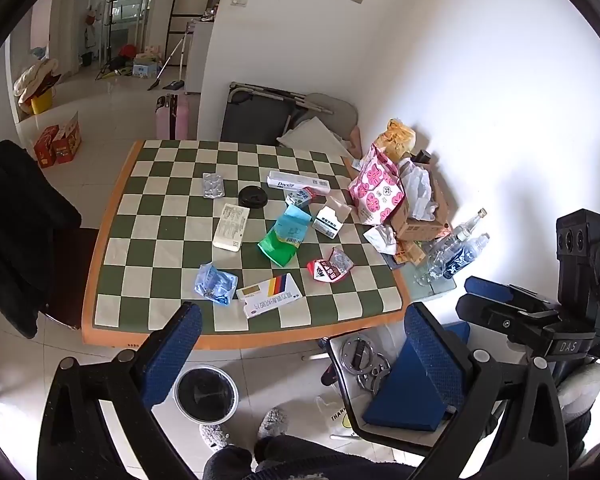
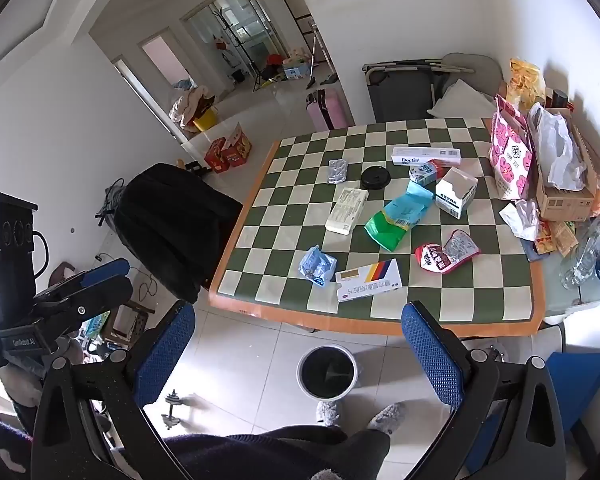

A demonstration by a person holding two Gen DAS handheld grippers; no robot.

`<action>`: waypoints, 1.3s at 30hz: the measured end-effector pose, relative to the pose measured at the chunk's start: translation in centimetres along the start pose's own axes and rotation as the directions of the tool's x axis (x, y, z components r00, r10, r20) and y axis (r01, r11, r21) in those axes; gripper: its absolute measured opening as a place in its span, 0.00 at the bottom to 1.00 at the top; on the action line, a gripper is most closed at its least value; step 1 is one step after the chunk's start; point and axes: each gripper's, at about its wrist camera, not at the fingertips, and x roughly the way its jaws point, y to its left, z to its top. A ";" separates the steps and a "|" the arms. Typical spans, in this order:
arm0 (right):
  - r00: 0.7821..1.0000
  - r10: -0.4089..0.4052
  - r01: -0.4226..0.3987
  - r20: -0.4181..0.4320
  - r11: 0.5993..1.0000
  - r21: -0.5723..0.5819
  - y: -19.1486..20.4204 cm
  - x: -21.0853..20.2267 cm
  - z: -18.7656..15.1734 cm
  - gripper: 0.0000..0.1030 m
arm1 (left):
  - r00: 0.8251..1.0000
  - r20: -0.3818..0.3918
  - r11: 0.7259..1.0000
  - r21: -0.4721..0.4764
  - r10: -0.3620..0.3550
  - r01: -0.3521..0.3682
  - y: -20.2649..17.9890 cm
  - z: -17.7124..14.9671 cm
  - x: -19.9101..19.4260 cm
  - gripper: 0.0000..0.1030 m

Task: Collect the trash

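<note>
Trash lies scattered on the green-and-cream checkered table (image 1: 168, 308): a crumpled blue wrapper (image 1: 215, 283), a striped medicine box (image 1: 268, 295), a red-and-white wrapper (image 1: 330, 266), a green-and-blue bag (image 1: 286, 236), a flat white box (image 1: 232, 227), a black lid (image 1: 252, 197) and a blister pack (image 1: 213, 185). A round bin (image 1: 206, 396) with a black liner stands on the floor below the table's near edge. My left gripper (image 1: 304, 344) hangs open in front of that edge, holding nothing. Beside it, my right gripper (image 2: 300, 340) is open too and equally empty, above the bin (image 2: 327, 372).
A pink flowered bag (image 1: 378, 190), a cardboard box (image 1: 424, 216) and clear bottles (image 1: 456, 248) crowd the table's right side by the wall. A black-draped chair (image 1: 16, 232) stands left, a blue-seated chair (image 1: 404, 396) right. The person's slippered feet (image 1: 244, 430) are by the bin.
</note>
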 end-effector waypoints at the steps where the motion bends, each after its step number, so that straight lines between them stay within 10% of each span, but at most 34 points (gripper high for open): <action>1: 1.000 0.005 -0.005 -0.002 1.000 0.005 0.0 0.0 0.0 1.00 | 1.000 -0.003 1.000 -0.004 0.000 0.000 0.0 0.0 0.0 1.00; 39: 1.000 0.017 -0.017 0.018 1.000 -0.002 0.0 -1.7 -1.2 1.00 | 1.000 0.027 1.000 -0.018 0.012 -0.012 -1.6 -0.2 -1.5 1.00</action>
